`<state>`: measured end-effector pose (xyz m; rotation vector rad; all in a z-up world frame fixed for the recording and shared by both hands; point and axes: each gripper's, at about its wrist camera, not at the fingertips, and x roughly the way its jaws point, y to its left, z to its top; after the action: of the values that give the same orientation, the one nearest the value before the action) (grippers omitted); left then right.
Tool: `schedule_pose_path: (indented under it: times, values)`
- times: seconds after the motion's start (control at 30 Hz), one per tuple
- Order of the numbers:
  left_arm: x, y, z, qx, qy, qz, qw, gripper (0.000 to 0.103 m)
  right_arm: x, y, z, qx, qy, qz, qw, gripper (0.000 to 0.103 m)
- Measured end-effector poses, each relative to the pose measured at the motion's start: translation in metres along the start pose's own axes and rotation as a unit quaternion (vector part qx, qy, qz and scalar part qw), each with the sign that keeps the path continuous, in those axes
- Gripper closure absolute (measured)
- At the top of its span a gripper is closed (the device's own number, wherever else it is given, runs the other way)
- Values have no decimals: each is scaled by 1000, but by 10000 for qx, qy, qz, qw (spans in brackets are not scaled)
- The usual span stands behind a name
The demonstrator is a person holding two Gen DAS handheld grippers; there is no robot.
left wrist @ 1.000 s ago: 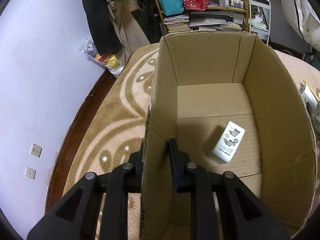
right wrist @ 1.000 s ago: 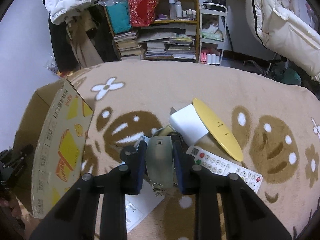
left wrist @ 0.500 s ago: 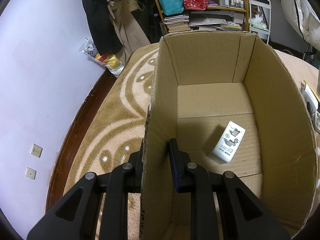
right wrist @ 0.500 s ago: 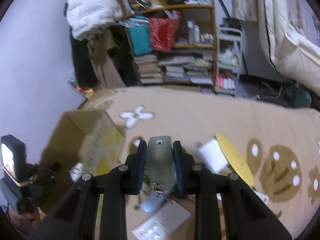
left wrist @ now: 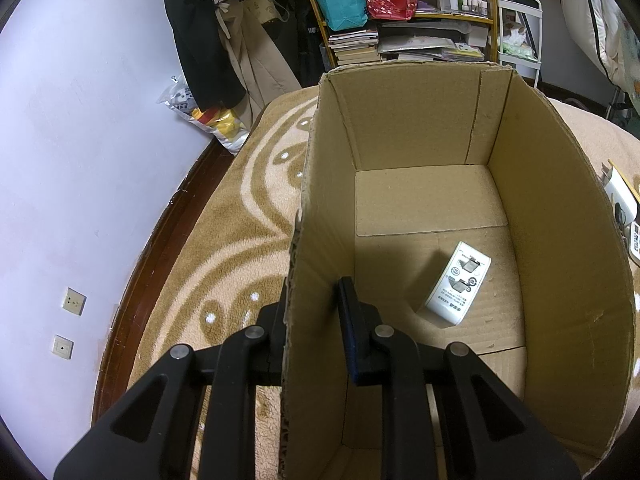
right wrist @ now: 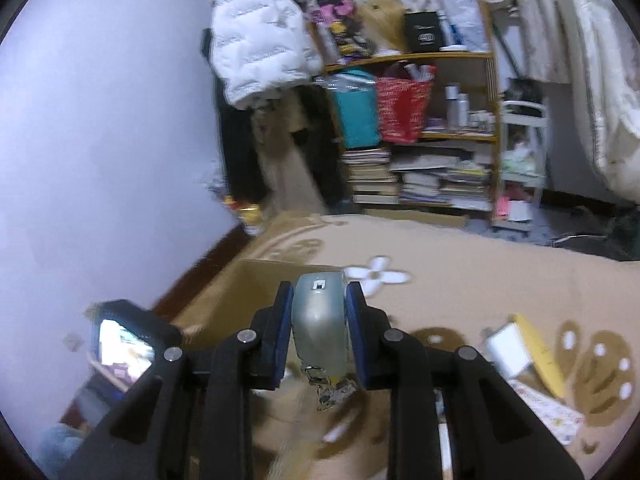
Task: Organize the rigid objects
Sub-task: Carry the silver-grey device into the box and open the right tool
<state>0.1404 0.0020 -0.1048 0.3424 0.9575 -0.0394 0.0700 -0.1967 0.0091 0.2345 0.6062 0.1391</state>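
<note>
From my station I record the left gripper (left wrist: pixel 316 300) clamped on the left wall of the cardboard box (left wrist: pixel 560 240), one finger outside the wall and the other inside, low in the left wrist view at about 6 o'clock. The box stands open-topped on a tan patterned carpet (left wrist: pixel 240 216). On its floor, at roughly 4 o'clock from the box centre, lies a small white printed carton (left wrist: pixel 458 290), apart from the walls. The right gripper (right wrist: pixel 319 312) is closed on a grey-silver rigid object (right wrist: pixel 320 320), which is pinched between the blue-padded fingers (right wrist: pixel 283 320); a small metal fitting hangs from its near end, and I cannot identify the object further. In the right wrist view, which is blurred, the held object sits over the box's far rim, the box opening lying at 9 o'clock from it. At 3 to 4 o'clock on the carpet I note a white block (right wrist: pixel 508 348) and a yellow flat piece (right wrist: pixel 540 356) touching it. A bookshelf (right wrist: pixel 420 160) stands at 12 o'clock.
</note>
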Motion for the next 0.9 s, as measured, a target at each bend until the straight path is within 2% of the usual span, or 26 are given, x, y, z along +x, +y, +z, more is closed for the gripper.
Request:
schedule_pose_path:
  times: [0.13, 0.3, 0.8, 0.9]
  values:
    - [0, 1, 0, -4, 2, 4, 10000, 83, 2, 27, -3, -282, -30, 123, 9995, 75]
    - [1, 2, 0, -13, 1, 1, 10000, 83, 14, 39, -17, -384, 156, 153, 9990, 75]
    - [1, 2, 0, -6, -1, 13, 10000, 83, 52, 23, -44, -359, 670, -75, 9971, 75]
    - [1, 3, 0, -12, 3, 10, 10000, 83, 49, 23, -42, -407, 589, -142, 9973, 75]
